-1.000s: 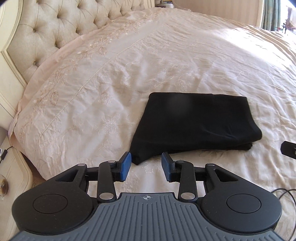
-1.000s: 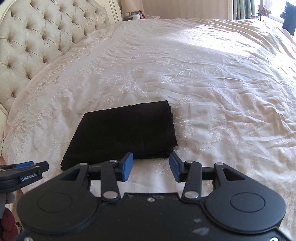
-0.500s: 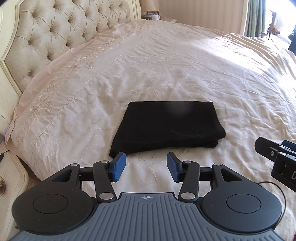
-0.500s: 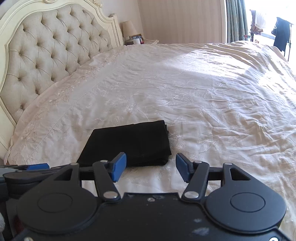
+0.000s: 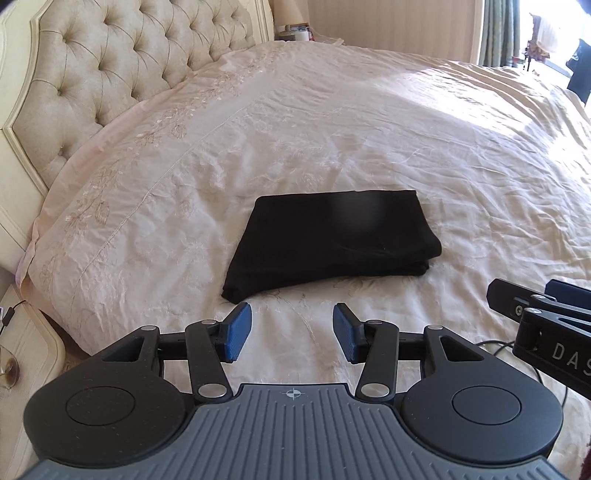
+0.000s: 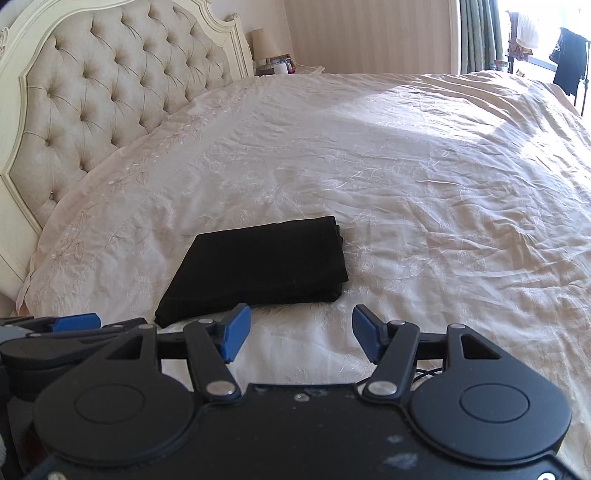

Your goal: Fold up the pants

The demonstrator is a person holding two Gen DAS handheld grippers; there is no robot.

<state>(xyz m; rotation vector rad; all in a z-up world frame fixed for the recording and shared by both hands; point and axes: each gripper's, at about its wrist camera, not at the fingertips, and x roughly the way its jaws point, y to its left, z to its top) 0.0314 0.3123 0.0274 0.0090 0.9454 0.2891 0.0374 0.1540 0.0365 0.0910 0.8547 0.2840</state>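
Note:
Black pants point(image 5: 332, 240) lie folded into a flat rectangle on the cream bedspread point(image 5: 369, 122), near the bed's front edge; the right wrist view shows the same pants point(image 6: 258, 266) left of centre. My left gripper point(image 5: 292, 332) hovers short of the pants, open, with nothing between its blue pads. My right gripper point(image 6: 301, 338) stands open wide, also clear of the pants and empty. In the left wrist view the right gripper point(image 5: 546, 306) shows at the right edge. The left gripper point(image 6: 74, 323) shows at the lower left of the right wrist view.
A tufted cream headboard point(image 6: 92, 96) rises at the left. A bedside table point(image 5: 22, 339) stands at the lower left, another with a lamp point(image 6: 264, 44) at the far side. Curtains point(image 6: 476, 33) and hanging clothes are at the back right. A black cable point(image 5: 498, 345) lies by the bed's edge.
Both grippers have drawn back and up from the folded pants, which look smaller and farther now. Both sets of jaws have opened wider, the right more than the left.

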